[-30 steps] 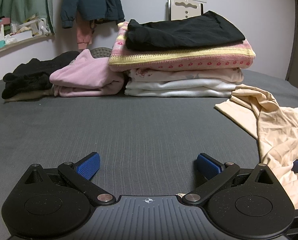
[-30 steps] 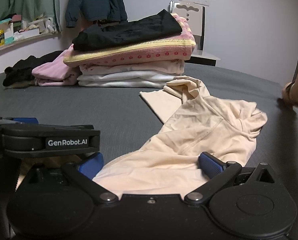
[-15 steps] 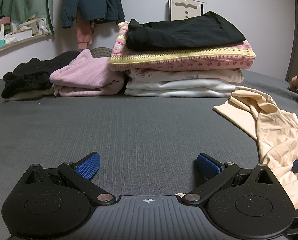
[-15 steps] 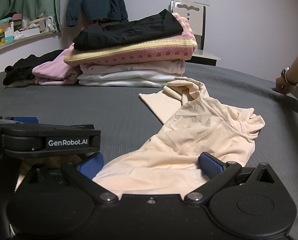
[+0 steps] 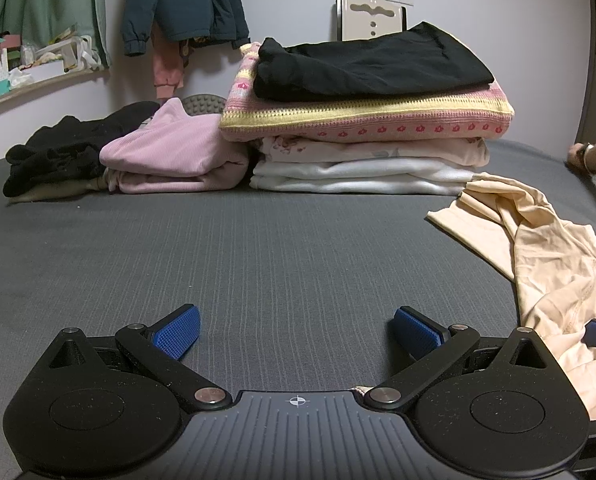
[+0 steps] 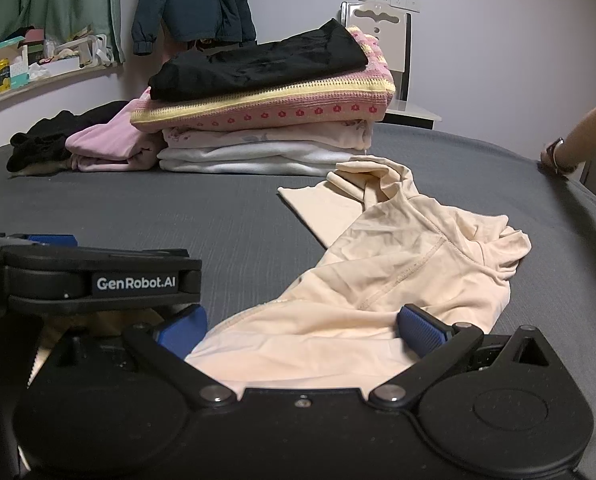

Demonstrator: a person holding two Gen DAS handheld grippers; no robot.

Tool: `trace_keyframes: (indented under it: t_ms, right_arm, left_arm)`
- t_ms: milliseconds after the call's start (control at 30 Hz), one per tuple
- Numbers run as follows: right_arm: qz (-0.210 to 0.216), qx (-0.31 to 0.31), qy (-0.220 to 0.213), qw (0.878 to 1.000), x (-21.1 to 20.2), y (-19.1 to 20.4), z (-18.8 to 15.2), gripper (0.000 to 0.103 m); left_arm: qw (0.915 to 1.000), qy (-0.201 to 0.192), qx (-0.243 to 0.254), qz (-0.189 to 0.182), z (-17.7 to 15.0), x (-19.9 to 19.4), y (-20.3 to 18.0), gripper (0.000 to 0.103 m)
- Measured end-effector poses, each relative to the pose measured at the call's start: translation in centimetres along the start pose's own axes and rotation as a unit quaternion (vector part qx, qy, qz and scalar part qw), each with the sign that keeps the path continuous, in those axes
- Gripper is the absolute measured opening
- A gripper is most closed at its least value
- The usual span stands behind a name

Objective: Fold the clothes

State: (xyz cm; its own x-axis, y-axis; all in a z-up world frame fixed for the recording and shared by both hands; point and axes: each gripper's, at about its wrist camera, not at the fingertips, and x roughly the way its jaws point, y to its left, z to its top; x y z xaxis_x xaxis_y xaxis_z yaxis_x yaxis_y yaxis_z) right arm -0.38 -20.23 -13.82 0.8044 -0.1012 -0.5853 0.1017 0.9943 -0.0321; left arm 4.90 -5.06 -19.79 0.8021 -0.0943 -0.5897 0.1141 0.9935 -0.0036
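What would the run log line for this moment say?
left gripper: open, over bare bed | right gripper: open, over cream shirt | shirt: unfolded | folded stack: behind

Cream top (image 6: 397,276): thin, pale peach fabric w/ visible seam stitching; unfolded, rumpled, spread flat on grey bed (image 6: 178,208); one sleeve stretched toward folded stack (image 6: 266,120), its cuff just beside stack's white bottom layer; body bunched w/ creases, trailing back from stack toward near bed edge. Folded stack: black garment on top, pink/yellow knit beneath, pale floral & white pieces under that; neat, squared. Pink folded sweater (image 5: 170,156) touching stack's left side; black crumpled garment (image 5: 58,152) further left.
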Motion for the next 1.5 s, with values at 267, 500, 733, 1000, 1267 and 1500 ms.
trace_keyframes:
  t_ms: [267, 500, 733, 1000, 1267, 1500]
  right_arm:
    - [0.000, 0.001, -0.001, 1.000, -0.01, -0.01, -0.08, 0.103]
    - [0.001, 0.001, -0.001, 1.000, -0.04, -0.03, -0.08, 0.103]
    - [0.001, 0.001, 0.001, 1.000, -0.06, -0.03, -0.06, 0.103]
    - [0.004, 0.004, 0.001, 1.000, 0.01, -0.14, -0.06, 0.103]
    - [0.005, 0.005, 0.002, 1.000, 0.03, -0.10, -0.10, 0.103]
    - [0.005, 0.004, 0.001, 1.000, 0.01, -0.11, 0.05, 0.103]
  left_arm:
    - [1.0000, 0.001, 0.001, 0.000, 0.08, -0.02, 0.00, 0.103]
    - [1.0000, -0.001, 0.000, -0.001, -0.03, 0.04, 0.05, 0.103]
    - [1.0000, 0.000, 0.000, -0.001, -0.07, -0.04, 0.04, 0.103]
    - [1.0000, 0.000, 0.000, -0.001, 0.03, -0.06, 0.21, 0.103]
    - [1.0000, 0.002, 0.001, 0.000, 0.15, 0.02, 0.13, 0.103]
    - [1.0000, 0.000, 0.001, 0.001, -0.01, 0.01, -0.04, 0.103]
